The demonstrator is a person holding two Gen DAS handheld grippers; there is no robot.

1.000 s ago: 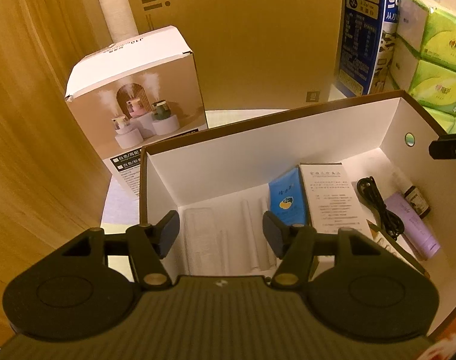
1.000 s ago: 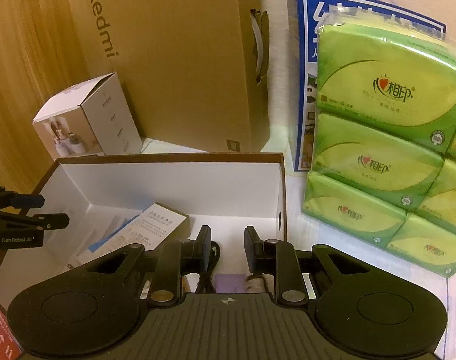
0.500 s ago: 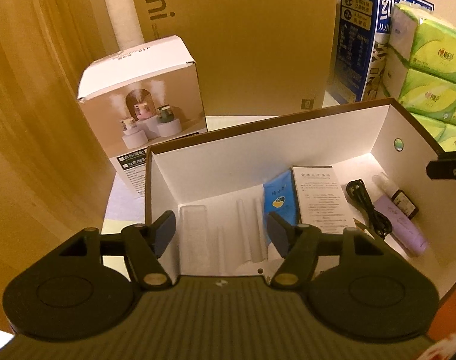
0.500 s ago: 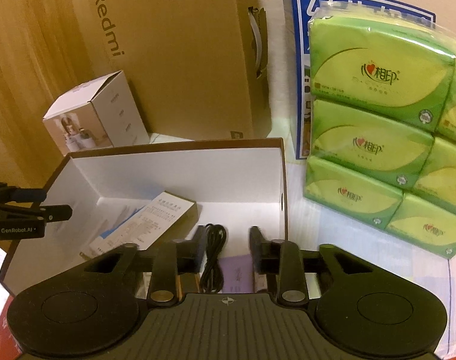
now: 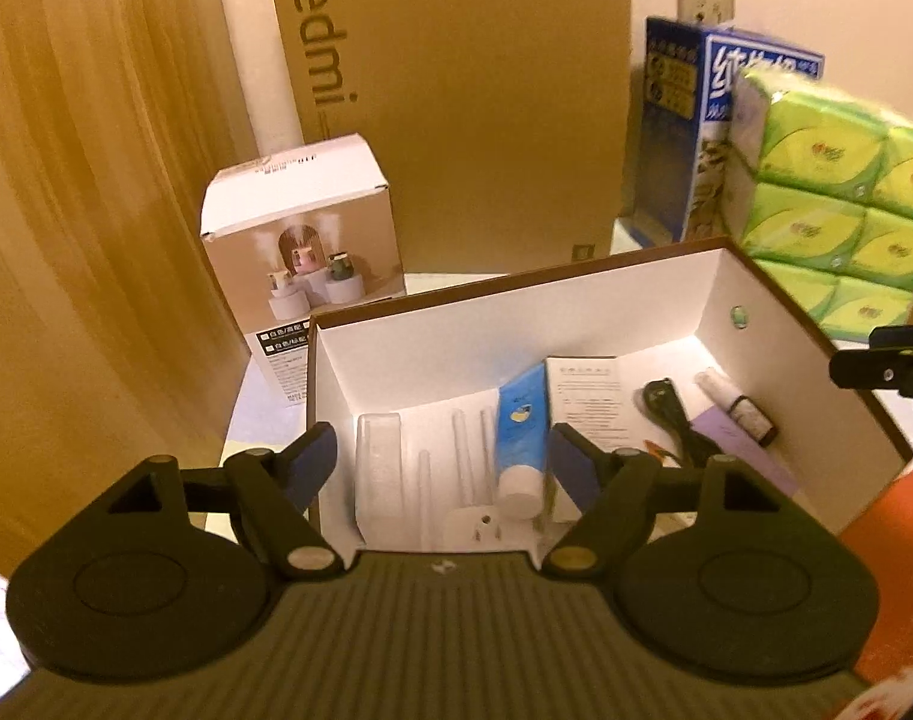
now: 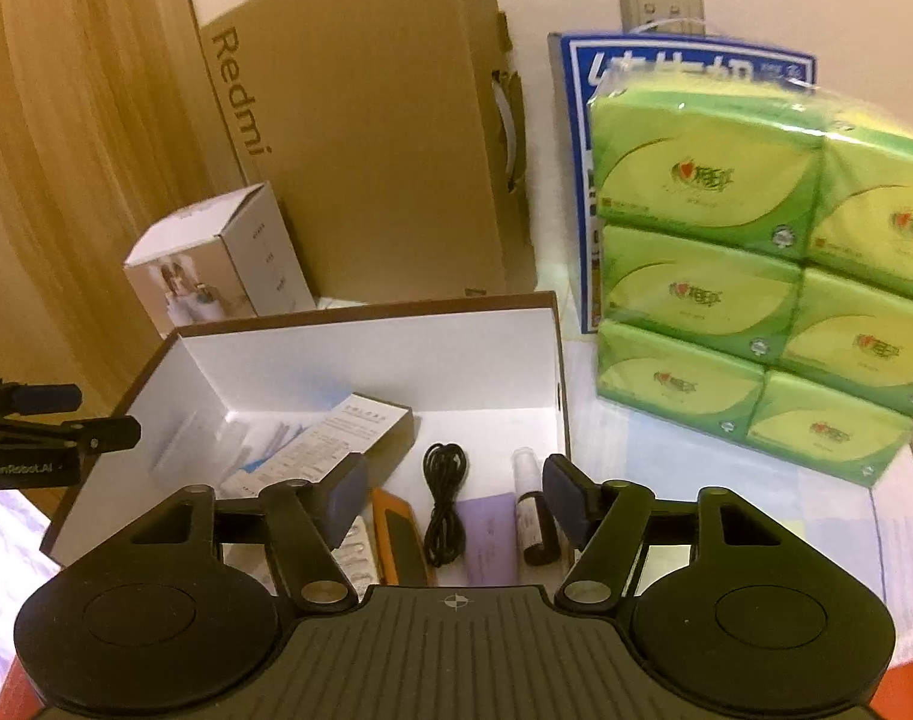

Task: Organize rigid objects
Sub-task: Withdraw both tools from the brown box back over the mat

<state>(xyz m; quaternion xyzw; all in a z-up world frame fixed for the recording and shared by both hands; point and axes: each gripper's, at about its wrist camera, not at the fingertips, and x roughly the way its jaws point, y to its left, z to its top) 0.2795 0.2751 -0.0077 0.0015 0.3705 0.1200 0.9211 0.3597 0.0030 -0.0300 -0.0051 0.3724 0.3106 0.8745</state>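
An open white-lined cardboard box [image 5: 516, 324] [image 6: 360, 354] holds a blue tube [image 5: 520, 420], a white leaflet box [image 5: 585, 387] [image 6: 342, 438], a coiled black cable [image 5: 666, 414] [image 6: 444, 492], a lilac tube [image 6: 489, 534], a small dark spray bottle [image 5: 741, 408] [image 6: 531, 510], an orange-and-black item [image 6: 399, 531] and white foam pieces [image 5: 378, 462]. My left gripper [image 5: 444, 459] is open and empty above the box's near left end. My right gripper [image 6: 453, 489] is open and empty above the box's near right end.
A white humidifier carton [image 5: 303, 252] [image 6: 216, 258] stands behind the box on the left. A tall brown Redmi carton [image 5: 456, 102] [image 6: 360, 138] leans at the back. A blue pack [image 5: 684, 132] and green tissue packs [image 6: 756, 276] stand at the right. Wooden panel on the left.
Both grippers have pulled back and up from the box, so more of its contents show. My right gripper's jaws have opened wider. Nothing was picked up.
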